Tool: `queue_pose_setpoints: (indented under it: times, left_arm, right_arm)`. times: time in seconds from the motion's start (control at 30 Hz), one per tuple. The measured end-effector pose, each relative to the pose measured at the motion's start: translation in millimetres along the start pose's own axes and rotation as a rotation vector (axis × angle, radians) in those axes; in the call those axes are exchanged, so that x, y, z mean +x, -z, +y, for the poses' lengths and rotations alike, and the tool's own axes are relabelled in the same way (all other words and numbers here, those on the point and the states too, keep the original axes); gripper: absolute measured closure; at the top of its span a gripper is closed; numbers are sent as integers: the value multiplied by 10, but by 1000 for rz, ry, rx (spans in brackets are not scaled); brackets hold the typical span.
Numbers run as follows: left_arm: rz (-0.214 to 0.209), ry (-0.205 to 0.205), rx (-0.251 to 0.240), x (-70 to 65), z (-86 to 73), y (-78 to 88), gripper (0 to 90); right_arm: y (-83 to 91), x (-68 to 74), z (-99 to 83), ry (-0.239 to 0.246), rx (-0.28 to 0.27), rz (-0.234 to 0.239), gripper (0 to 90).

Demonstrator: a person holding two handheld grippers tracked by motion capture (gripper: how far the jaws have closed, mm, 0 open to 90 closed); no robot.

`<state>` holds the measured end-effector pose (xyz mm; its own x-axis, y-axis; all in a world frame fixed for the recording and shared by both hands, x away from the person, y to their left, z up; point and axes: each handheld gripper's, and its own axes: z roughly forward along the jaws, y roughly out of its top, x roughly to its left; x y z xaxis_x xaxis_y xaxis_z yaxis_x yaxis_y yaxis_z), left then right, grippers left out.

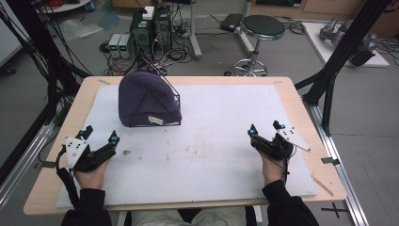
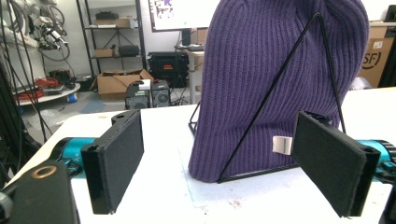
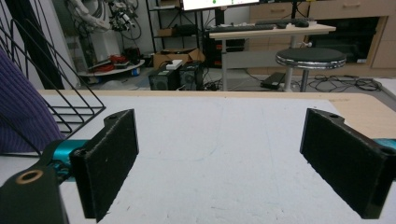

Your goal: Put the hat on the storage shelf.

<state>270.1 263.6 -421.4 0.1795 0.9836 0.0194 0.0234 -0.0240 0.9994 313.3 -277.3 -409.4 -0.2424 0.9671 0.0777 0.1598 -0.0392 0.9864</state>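
the left tongs (image 1: 100, 135) rest on the white mat at the near left of the desk (image 1: 56, 155), jaws spread wide and pinching nothing. in the left gripper view they point straight at the purple beanie (image 2: 261, 84), which stands ahead of them, apart from both pads. the beanie (image 1: 143, 96) sits at the far left of the mat, pulled over a black wire stand (image 1: 175, 101) with a small white tag at its lower edge. this looks like the start: nothing is gripped, and the next move probably calls for the left tongs to advance and close on the knit, likely near the hem, to lift it off the wire. the right tongs (image 1: 264, 129) lie near the right edge, equally spread and empty, well apart from the beanie. how much of the stand runs under the fabric is hidden, and the tag's print is too small to read.
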Motion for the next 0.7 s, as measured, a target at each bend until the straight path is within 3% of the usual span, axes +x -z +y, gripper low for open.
queue_pose_setpoints:
  times: [0.7]
  left_arm:
    - [-3, 13, -6, 3, -18, 24, 178]
  right_arm:
    - [9, 6, -1, -6, 9, 1, 108]
